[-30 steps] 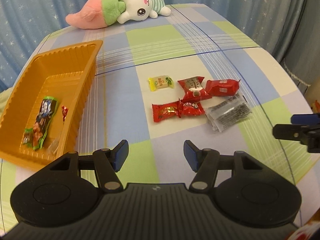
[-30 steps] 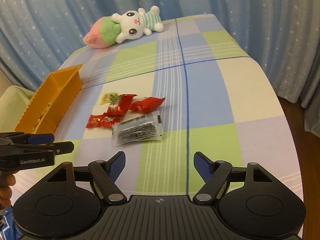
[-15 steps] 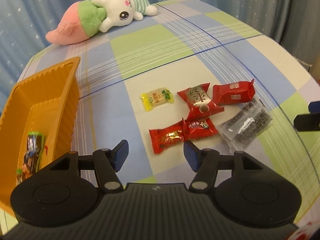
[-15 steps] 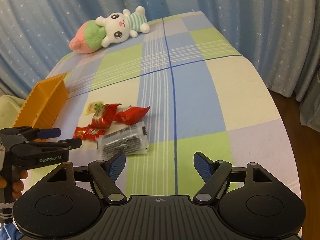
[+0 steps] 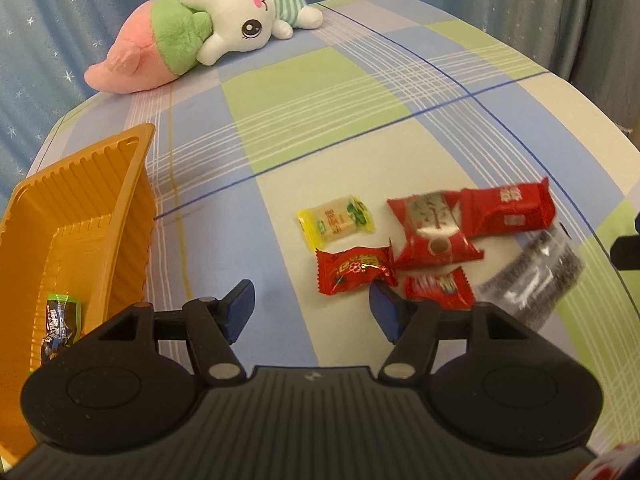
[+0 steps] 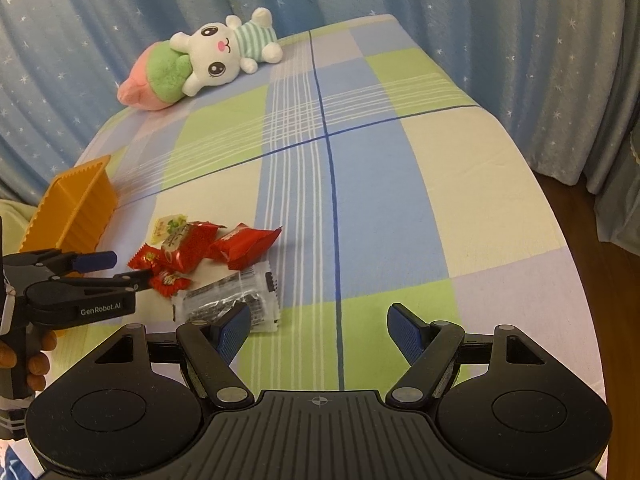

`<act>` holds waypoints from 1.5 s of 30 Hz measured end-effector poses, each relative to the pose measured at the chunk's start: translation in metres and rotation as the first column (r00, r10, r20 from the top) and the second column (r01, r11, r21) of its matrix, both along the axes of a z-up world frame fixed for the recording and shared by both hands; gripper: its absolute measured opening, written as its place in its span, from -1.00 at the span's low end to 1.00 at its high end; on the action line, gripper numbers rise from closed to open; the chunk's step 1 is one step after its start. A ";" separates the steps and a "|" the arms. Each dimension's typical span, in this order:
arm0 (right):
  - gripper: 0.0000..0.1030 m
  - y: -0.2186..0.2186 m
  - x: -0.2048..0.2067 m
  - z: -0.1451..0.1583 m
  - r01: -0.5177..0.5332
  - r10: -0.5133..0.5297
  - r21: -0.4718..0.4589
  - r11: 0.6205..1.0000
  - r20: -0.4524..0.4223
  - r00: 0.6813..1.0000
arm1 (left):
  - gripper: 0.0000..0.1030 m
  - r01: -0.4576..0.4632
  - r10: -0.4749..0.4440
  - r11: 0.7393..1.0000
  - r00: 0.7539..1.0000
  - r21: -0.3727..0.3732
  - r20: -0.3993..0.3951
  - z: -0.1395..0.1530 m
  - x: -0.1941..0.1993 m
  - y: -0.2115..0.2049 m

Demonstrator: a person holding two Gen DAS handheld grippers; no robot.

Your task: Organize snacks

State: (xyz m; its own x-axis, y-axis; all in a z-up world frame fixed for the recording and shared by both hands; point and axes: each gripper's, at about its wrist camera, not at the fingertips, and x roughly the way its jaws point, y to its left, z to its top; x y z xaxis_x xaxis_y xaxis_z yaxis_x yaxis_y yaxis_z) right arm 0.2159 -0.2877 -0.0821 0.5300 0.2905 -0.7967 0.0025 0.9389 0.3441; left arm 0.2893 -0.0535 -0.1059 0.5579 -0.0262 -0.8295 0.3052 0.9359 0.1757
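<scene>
Nearest in the left wrist view, the left hand-held gripper (image 5: pixel 311 307) tilts steeply down over the checked bench (image 5: pixel 304 128), its jaws opening with only cloth between the blue pads. Just beyond its right fingertip lies a small red candy (image 5: pixel 439 287), long axis running left to right. Beside it to the left sits a red flower-print candy (image 5: pixel 354 270), also lying crosswise, its twisted ends pointing left and right. To the right a clear packet of dark seeds (image 5: pixel 534 276) lies slanted, near-left to far-right — blurred here.

The right hand-held gripper (image 6: pixel 320 330) also points steeply down, jaws spread wide and empty, its left pad over the near edge of that seed packet. A person's fingers (image 6: pixel 38 360) wrap the left tool's handle at the left edge of the right wrist view.

Farther out lie a red pouch with a pale label (image 5: pixel 434 232), long axis near to far, a red bar packet (image 5: pixel 508 210) crosswise, and a yellow-edged biscuit packet (image 5: pixel 336 222) tilted slightly. At the left stands the orange tray (image 5: pixel 100 184) — a green-and-blue packet (image 5: pixel 60 322) lies inside, lengthwise. At the far edge rests a plush rabbit (image 5: pixel 216 36), before blue curtains (image 6: pixel 500 20).
</scene>
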 end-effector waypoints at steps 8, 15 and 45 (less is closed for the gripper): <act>0.46 -0.002 0.010 0.003 -0.006 0.005 0.007 1.000 0.042 0.999 | 0.22 -0.128 0.128 0.992 0.992 -0.001 -0.014 0.002 0.006 0.015; 0.45 0.029 0.029 0.014 -0.220 0.231 -0.086 0.972 0.165 0.959 | 0.20 -0.224 0.223 0.973 0.974 -0.045 -0.039 0.009 -0.006 0.033; -0.46 0.041 0.066 -0.021 -0.267 0.291 -0.206 0.942 0.096 0.952 | -0.21 -0.218 0.193 0.939 0.974 -0.268 -0.115 0.008 0.030 0.008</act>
State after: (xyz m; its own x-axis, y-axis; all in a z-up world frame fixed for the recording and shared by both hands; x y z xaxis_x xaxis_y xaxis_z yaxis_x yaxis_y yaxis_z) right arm 0.2824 -0.2469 -0.1027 0.5471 0.2919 -0.7845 -0.2998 0.9434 0.1419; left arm 0.3196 -0.0457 -0.0979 0.5031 -0.1541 -0.8504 0.1035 0.9876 -0.1177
